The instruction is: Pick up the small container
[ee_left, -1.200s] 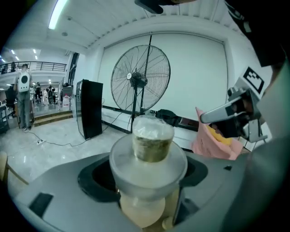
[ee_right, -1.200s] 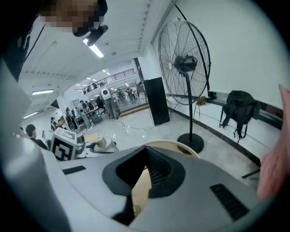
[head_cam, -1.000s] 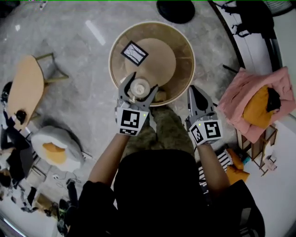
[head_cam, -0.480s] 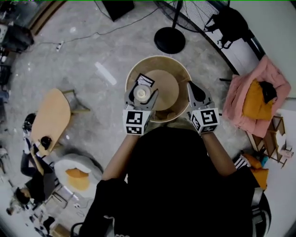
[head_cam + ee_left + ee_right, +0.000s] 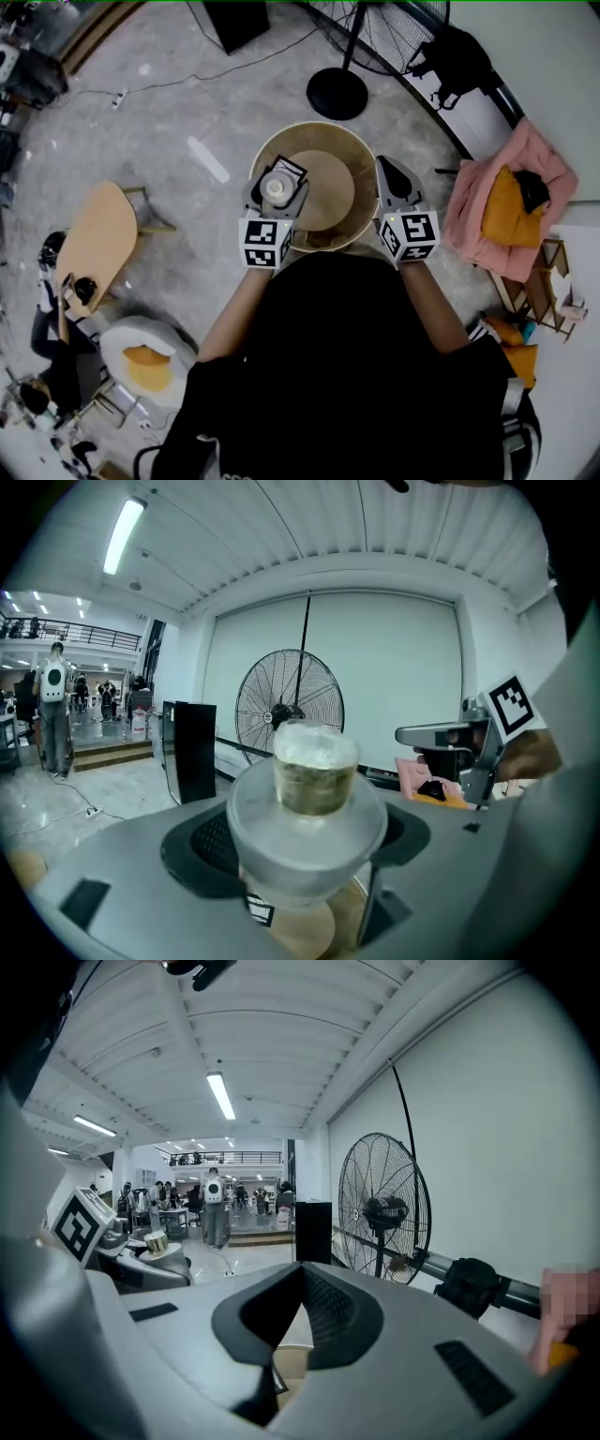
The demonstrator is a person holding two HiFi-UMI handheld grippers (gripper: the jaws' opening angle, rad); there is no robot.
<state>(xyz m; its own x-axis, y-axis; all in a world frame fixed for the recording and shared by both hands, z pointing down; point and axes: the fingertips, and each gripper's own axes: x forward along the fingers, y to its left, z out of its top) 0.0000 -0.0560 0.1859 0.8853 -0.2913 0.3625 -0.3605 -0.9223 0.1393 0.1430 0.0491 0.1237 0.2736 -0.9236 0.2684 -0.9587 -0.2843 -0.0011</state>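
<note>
The small container [image 5: 276, 187] is a clear lidded cup with a pale top. My left gripper [image 5: 275, 190] is shut on it and holds it up above the left side of the round tan table [image 5: 352, 150]. In the left gripper view the container [image 5: 314, 771] stands upright between the two dark pads of the left gripper [image 5: 305, 841], with the room behind it. My right gripper [image 5: 387, 171] hangs at the table's right rim, shut with nothing in it. Its jaws meet at the tip in the right gripper view [image 5: 300, 1277], where the container [image 5: 157, 1241] shows small at the left.
A black-and-white marker card [image 5: 292, 168] lies on the table beside the held container. A standing fan [image 5: 337, 92] is beyond the table, also large in the left gripper view [image 5: 289, 705]. A pink cloth pile [image 5: 511, 197] lies at the right and a wooden side table [image 5: 94, 242] at the left.
The left gripper has risen from the table with the container in it. The head camera has also risen, so the table looks smaller. The right gripper stays shut beside the table.
</note>
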